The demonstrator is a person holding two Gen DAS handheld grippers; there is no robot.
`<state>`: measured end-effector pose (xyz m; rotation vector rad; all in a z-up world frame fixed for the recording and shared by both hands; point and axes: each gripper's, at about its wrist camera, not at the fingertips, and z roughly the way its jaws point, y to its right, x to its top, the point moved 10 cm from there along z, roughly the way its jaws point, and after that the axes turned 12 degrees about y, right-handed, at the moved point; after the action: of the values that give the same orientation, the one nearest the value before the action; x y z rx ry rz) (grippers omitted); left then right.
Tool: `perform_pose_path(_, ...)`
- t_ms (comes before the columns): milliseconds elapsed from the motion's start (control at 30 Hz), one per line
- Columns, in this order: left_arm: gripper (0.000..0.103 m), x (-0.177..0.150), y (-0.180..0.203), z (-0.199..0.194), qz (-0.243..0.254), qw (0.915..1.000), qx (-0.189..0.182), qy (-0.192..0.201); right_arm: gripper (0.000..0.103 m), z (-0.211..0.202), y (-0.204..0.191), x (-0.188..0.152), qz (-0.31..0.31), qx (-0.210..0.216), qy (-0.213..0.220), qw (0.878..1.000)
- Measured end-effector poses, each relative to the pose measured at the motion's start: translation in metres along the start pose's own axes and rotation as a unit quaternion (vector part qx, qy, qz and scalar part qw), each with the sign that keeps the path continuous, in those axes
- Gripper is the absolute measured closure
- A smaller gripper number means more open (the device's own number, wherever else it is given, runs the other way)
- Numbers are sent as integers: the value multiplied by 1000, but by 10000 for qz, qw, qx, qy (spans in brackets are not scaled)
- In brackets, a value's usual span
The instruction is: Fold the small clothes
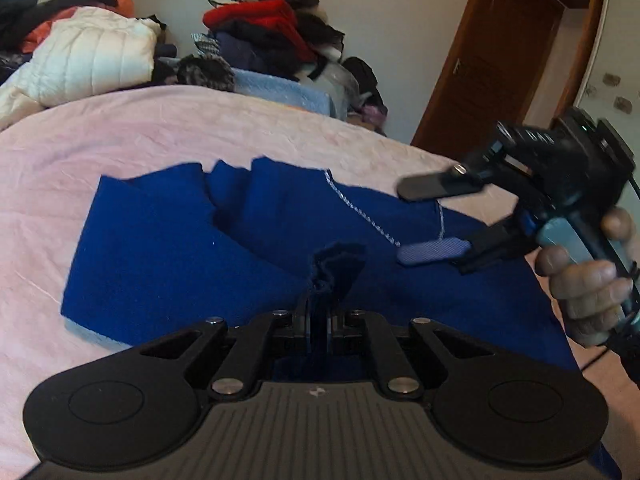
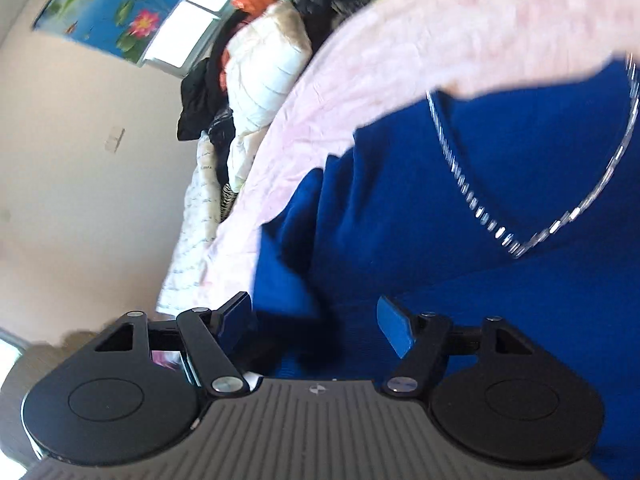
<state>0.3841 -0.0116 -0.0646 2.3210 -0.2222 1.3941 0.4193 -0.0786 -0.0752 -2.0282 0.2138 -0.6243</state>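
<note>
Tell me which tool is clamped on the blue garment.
The left tool, shut on a bunched fold of the blue garment. The right tool stands open above it.

Pink-sheeted bed [image 1: 168, 128] under a blue garment [image 1: 168, 248], clothes piles [image 1: 276, 28] along its far edge

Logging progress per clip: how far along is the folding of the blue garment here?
Partly done: the blue garment lies on the pink bedspread with a sleeve side folded in. In hand: the left gripper is shut on a bunched edge; the right gripper hangs open above the neckline. Left: the remaining folds.
</note>
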Motion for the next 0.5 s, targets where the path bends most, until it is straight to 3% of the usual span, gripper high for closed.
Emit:
perform_pose_path(100,88,-3,7,-6,-111,9997,-220,-50,30,15,-2,-16,71,-42,-138,9999)
perform_pose_path(133,78,-1,5,-13,-97,9997,-225,23,31,19,-5,-22,-28,-68,-186,9998)
perform_pose_path(200,45,1,4,-22,-55,9998,-171,121,31,25,-11,-31,-114,-54,-327,9994)
perform_pose_path(233,19,-1,3,-28,6,9999,-67,159,31,27,-13,-36,-148,-71,-395,9991)
perform_pose_path(267,13,-2,4,-34,87,9997,-63,206,31,27,-15,-40,-224,-103,-450,9987)
perform_pose_path(333,13,-8,9,-48,297,9991,-233,215,31,23,-15,-49,-379,-185,-541,9976)
perform_pose_path(500,13,-17,2,-70,536,9977,66,418,30,0,4,-64,-292,-486,-646,9963)
